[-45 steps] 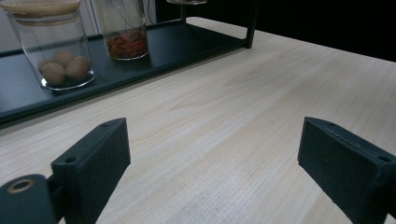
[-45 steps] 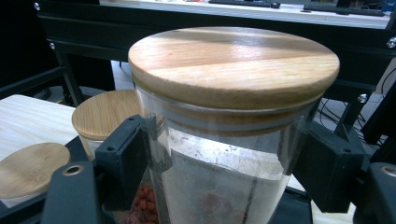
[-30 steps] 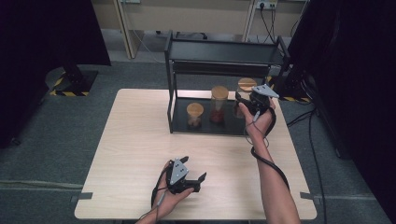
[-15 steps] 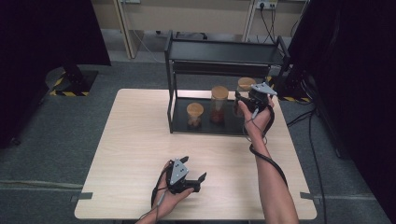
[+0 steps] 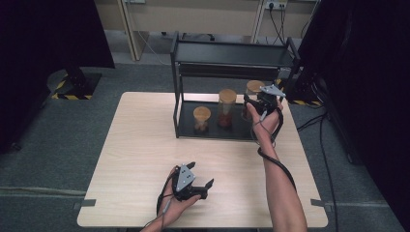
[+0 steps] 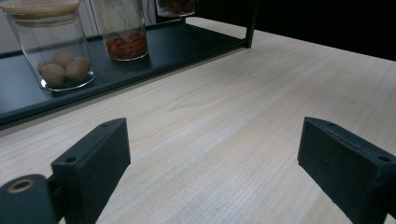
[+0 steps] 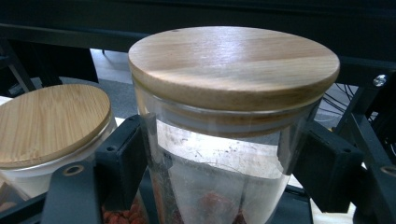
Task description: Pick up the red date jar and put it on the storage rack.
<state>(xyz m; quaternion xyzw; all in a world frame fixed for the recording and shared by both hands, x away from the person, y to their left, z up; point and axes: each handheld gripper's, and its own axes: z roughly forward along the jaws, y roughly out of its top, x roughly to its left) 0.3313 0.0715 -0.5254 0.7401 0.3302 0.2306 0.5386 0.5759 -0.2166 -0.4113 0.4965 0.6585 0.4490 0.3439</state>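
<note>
Standing on grey carpet (image 5: 58, 145), pale wooden table (image 5: 145, 145) bears black rack (image 5: 232, 53).

Light wood-grain table (image 5: 145, 145) on grey carpet floor (image 5: 53, 159). Black curtains (image 5: 43, 38) hang at left and right; a beige wall panel (image 5: 193, 17) with power sockets (image 5: 273, 5) and trailing cables runs along the back. Yellow-and-black hazard tape (image 5: 67, 92) marks a stand base on the left floor.
</note>
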